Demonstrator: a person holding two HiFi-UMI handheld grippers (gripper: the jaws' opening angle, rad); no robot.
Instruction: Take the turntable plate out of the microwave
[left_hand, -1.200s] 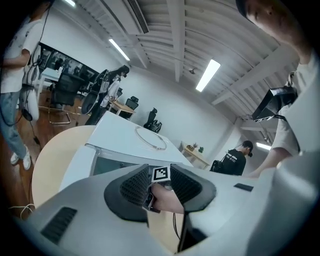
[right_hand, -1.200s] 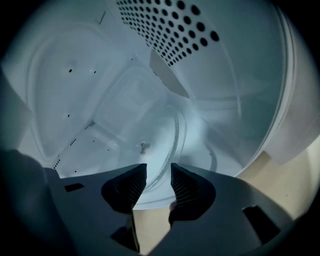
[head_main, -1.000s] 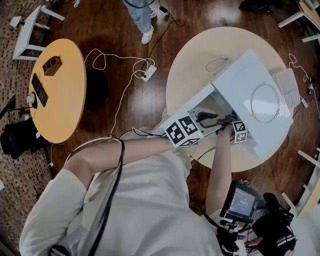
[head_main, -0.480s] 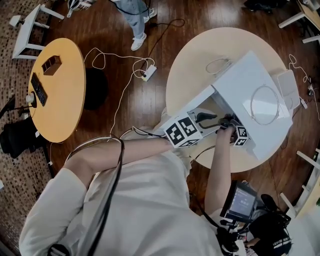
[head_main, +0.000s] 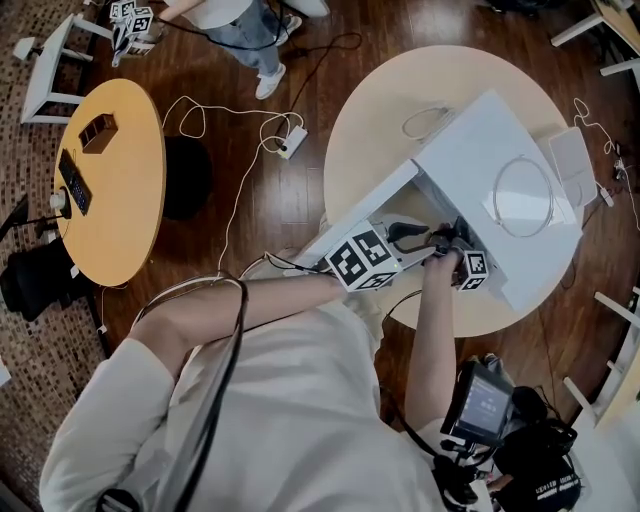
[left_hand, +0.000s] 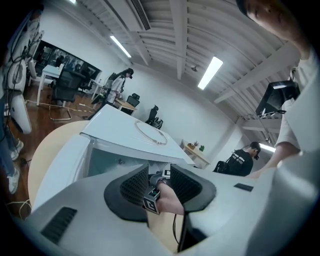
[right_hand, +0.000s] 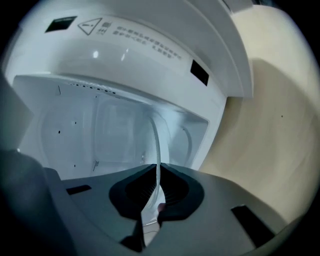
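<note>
Floor: dark wood floor (head_main: 250, 200) left of the left tongs (head_main: 405, 238), crossed by white cables (head_main: 232, 112).
Near table: pale round table (head_main: 370, 120) under the left tongs and the right tongs (head_main: 452, 240).
Far table: orange round table (head_main: 125, 200), well left of them.
Stool: white stool (head_main: 60, 50), farther left still.
Ceiling: white beams (left_hand: 177, 30) and strip lights (left_hand: 212, 71) overhead.

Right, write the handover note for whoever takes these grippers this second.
Right gripper: shut on the rim of the glass turntable plate, reaching into the microwave cavity.
Left gripper: open, holding nothing, held by the open door.
Microwave sits on the round table; the plate is inside it, not yet out.
Done: door open, plate gripped.
Left: lift the plate clear, draw it out through the opening, set it down.
</note>
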